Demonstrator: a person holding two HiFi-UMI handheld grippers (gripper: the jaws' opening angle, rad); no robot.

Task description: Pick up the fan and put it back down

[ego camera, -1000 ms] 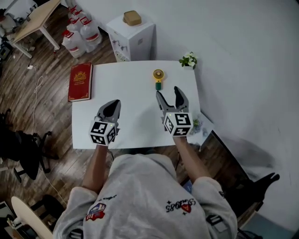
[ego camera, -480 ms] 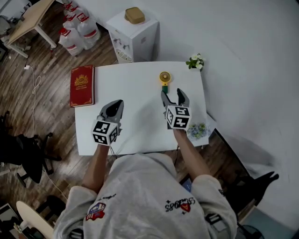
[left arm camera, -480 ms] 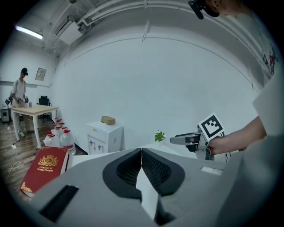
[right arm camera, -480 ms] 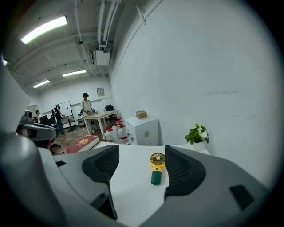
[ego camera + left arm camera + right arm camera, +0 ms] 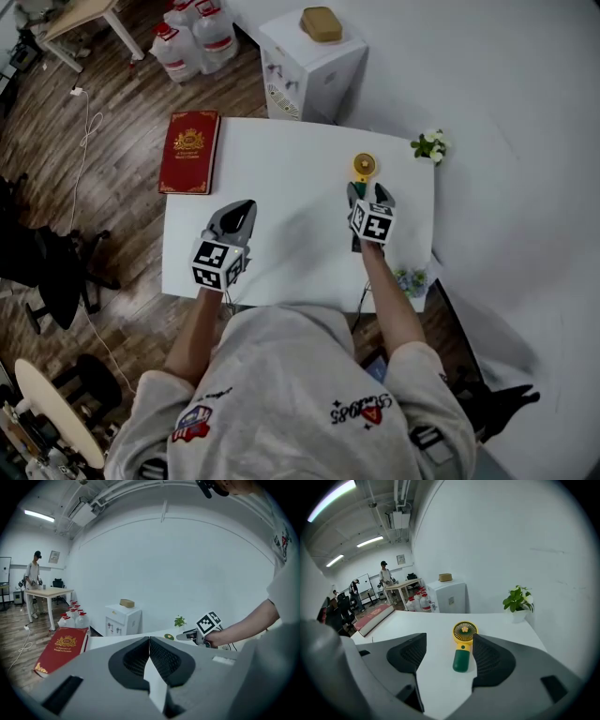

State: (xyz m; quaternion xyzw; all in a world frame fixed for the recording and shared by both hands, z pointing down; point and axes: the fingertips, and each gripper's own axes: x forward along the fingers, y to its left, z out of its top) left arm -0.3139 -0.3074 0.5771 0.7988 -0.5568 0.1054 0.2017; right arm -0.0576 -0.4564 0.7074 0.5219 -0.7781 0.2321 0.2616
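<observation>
Right gripper open around the fan at the bench's far right; left gripper closed and empty.

A red book (image 5: 189, 152) lies at the far left corner of the white bench (image 5: 291, 253). The left gripper (image 5: 244, 208) is over the bench's near left part, its fingers (image 5: 164, 660) pressed together with nothing between them. Toward the right, the yellow-headed, green-handled fan (image 5: 462, 644) lies flat near the far edge, its handle pointing back at the person. The right gripper (image 5: 368, 190) sits low just before it. Its fingers (image 5: 490, 660) stand wide apart and have just been closing a little. The handle lies between their tips, close beside the right one, unpinched. A potted plant (image 5: 430, 146) stands at the far right corner.
</observation>
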